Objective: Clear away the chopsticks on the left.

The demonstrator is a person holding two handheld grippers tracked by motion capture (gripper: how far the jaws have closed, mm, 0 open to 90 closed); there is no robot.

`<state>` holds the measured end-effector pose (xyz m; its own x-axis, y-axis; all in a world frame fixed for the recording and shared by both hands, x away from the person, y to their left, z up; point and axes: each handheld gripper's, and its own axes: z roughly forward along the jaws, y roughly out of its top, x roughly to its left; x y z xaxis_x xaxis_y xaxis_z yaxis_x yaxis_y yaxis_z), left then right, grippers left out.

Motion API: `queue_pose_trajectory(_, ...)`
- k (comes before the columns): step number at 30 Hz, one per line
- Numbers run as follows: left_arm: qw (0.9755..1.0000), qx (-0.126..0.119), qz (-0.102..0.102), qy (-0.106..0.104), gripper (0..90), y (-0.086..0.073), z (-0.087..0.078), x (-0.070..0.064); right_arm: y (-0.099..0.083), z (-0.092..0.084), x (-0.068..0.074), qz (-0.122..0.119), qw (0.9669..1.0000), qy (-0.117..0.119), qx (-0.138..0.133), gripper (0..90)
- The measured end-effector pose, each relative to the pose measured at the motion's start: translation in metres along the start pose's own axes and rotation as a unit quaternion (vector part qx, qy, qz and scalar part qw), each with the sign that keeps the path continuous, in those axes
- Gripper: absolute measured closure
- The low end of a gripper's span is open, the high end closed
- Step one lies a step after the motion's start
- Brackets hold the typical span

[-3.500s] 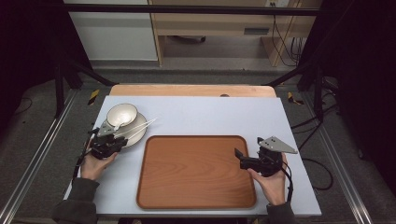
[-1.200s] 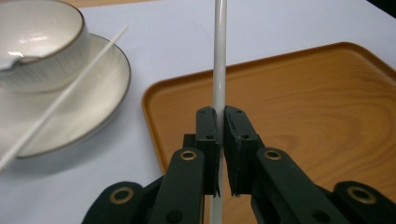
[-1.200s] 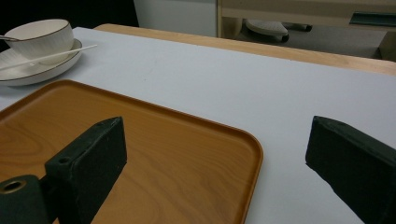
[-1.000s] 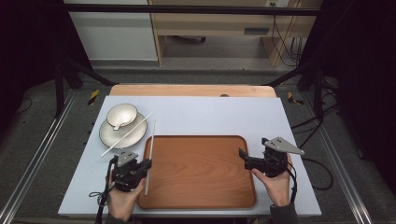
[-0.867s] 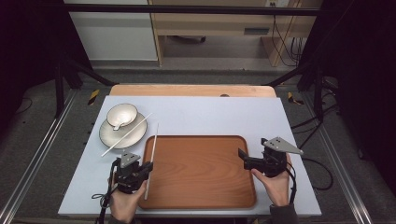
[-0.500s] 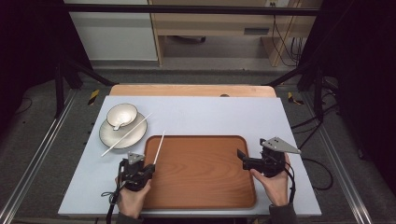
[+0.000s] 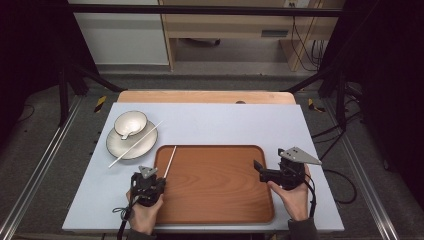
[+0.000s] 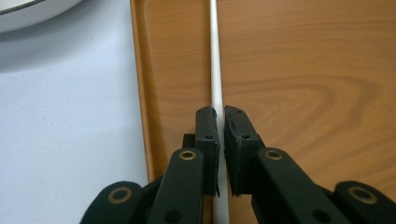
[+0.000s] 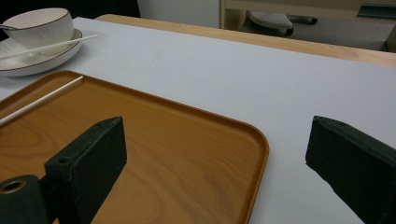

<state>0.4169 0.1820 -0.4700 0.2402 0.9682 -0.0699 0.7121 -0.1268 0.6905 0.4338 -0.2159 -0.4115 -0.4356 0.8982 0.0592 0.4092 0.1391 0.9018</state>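
White chopstick [image 7: 169,161] lies along the left edge of the wooden tray [image 7: 215,210], its near end clamped between the jaws of the left hand-held gripper [image 7: 148,186]. The right hand-held gripper [image 7: 260,167], jaws spread wide, hovers over the tray's right edge. Farther left on the worktop [image 7: 225,122], a second chopstick [image 7: 136,143] rests across the plate [image 7: 120,147] holding a bowl [image 7: 131,123].

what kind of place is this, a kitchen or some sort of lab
Probably a lab or recording setup, not a kitchen: the table sits inside a black metal frame, loose cables hang behind it, and a person works handheld grippers, the left gripper clamping a chopstick.
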Motion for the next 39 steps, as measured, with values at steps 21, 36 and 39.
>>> queue_pose_trajectory(21,0.9918,-0.078,0.068,-0.074,57.3,0.046,-0.04,0.026,0.0,-0.005,-0.004,0.01,0.9999,0.0,-0.011,5.6)
queue_pose_trajectory(36,0.9831,-0.097,0.132,-0.081,36.3,0.057,-0.032,0.084,-0.002,-0.003,-0.005,0.011,0.9999,-0.005,-0.007,5.6)
queue_pose_trajectory(39,0.9831,-0.088,0.142,-0.075,33.1,0.057,-0.025,0.093,-0.002,-0.002,-0.005,0.009,0.9999,-0.005,-0.006,5.6)
